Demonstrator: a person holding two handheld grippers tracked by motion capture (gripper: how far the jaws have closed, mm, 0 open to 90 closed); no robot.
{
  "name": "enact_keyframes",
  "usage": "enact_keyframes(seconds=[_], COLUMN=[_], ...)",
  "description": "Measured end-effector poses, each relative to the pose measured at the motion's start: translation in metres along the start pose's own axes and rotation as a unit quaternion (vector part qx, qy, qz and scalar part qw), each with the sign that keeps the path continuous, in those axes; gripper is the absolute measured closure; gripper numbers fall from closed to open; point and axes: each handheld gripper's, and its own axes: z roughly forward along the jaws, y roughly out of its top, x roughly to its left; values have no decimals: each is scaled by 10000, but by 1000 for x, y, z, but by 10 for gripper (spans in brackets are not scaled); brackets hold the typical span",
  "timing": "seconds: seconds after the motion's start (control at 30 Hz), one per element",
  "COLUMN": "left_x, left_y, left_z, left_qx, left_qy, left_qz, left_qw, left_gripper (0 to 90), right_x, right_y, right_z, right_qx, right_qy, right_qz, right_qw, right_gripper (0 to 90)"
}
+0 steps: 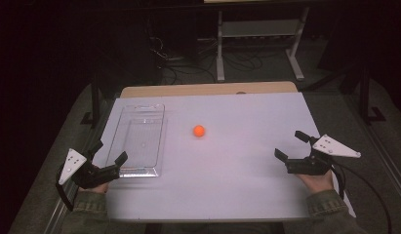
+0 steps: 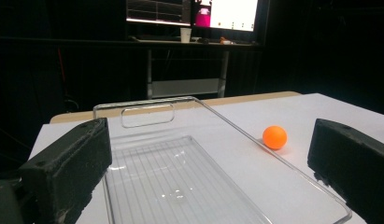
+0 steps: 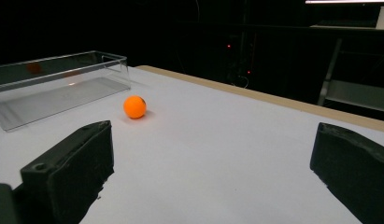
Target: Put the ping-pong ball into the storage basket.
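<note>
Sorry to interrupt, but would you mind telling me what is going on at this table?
A person holds a gripper in each hand at the near edge of the white table. Both the left gripper and the right gripper have their jaws wide apart and hold nothing. An orange ball sits untouched mid-table, just right of an empty clear plastic tray.

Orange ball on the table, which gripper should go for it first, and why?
Probably the right gripper: ease it forward and left toward the orange ball. Its jaws stand open and empty, with bare table between it and the ball, while the left gripper sits at the near end of the empty clear tray.
</note>
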Motion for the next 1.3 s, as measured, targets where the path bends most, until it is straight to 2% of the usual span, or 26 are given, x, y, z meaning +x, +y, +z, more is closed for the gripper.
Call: enact_keyframes(seconds=[0.43,0.6,0.7,0.77,1.03,1.3], left_x=[3,3,2,-1,-8,-11], left_y=[0,3,2,4,12,14], left_z=[2,4,7,11,20,27], left_qx=[3,-27,80,139,136,148], left_qy=[-39,7,-18,-64,-166,-222], left_qz=[-2,35,30,102,248,247], left_qw=[10000,10000,10000,9998,9995,9993], left_gripper=[0,0,0,0,0,0], right_x=[0,0,-1,-1,0,-2], right_y=[-2,-2,-3,-3,-3,-2], right_z=[1,1,2,2,2,3], right_qx=[53,56,99,107,77,8], right_qy=[20,-2,17,19,50,65], right_qz=[15,31,47,39,38,101], right_qw=[10000,10000,9999,9999,10000,9999], right_gripper=[0,0,0,0,0,0])
